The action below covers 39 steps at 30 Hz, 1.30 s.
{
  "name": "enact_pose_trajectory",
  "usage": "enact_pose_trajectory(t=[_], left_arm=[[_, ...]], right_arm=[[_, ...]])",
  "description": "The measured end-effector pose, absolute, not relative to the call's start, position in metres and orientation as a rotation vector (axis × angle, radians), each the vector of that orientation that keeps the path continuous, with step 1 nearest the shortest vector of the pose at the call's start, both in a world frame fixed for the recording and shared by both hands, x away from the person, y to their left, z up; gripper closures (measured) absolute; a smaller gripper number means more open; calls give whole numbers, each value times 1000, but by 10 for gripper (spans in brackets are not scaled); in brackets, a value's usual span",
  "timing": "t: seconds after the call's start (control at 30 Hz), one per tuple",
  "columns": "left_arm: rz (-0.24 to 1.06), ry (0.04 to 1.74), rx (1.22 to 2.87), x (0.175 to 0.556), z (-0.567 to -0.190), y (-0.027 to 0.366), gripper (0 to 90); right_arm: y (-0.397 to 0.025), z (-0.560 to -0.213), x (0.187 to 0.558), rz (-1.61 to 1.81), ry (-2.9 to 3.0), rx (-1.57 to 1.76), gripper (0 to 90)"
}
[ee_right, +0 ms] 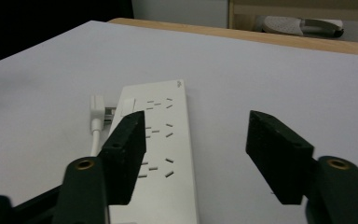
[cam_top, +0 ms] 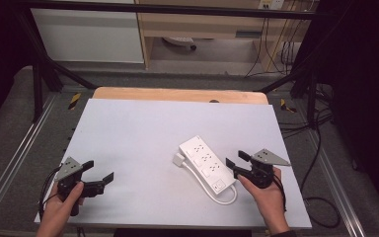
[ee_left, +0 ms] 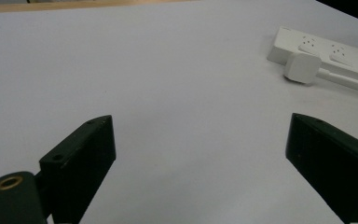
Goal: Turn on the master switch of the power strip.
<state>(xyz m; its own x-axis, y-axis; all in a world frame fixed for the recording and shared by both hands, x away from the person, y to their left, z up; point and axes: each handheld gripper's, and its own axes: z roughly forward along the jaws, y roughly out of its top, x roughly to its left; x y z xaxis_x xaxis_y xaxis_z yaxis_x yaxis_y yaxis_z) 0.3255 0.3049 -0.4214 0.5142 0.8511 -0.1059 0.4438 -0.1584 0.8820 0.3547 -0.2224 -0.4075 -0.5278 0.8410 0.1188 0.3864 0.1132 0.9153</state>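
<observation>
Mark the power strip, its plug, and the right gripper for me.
power strip (cam_top: 205, 163), high view, middle of its socket face.
plug (ee_left: 301, 67), left gripper view, top of its white body.
right gripper (cam_top: 237, 160), high view, midway between its open jaws.

Both hand-held tools, left tool (cam_top: 100, 170) and right tool (cam_top: 237, 159), gape wide.

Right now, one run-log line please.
left gripper open, idle | right gripper open beside power strip | plug lying loose on table
</observation>
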Motion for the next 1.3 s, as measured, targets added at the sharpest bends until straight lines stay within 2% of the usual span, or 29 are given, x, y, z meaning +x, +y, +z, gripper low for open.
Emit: enact_pose_trajectory(t=[0.33,0.6,1.3], left_arm=[[531,1081,1786,325,-421,305,82],[524,1077,1775,325,-421,305,81],[524,1081,1756,324,-420,306,77]], right_arm=[[-233,-399,355,1390,1895,1255,131],[-242,-397,356,1394,1843,1276,45],[-267,-395,351,1409,1751,1263,42]])
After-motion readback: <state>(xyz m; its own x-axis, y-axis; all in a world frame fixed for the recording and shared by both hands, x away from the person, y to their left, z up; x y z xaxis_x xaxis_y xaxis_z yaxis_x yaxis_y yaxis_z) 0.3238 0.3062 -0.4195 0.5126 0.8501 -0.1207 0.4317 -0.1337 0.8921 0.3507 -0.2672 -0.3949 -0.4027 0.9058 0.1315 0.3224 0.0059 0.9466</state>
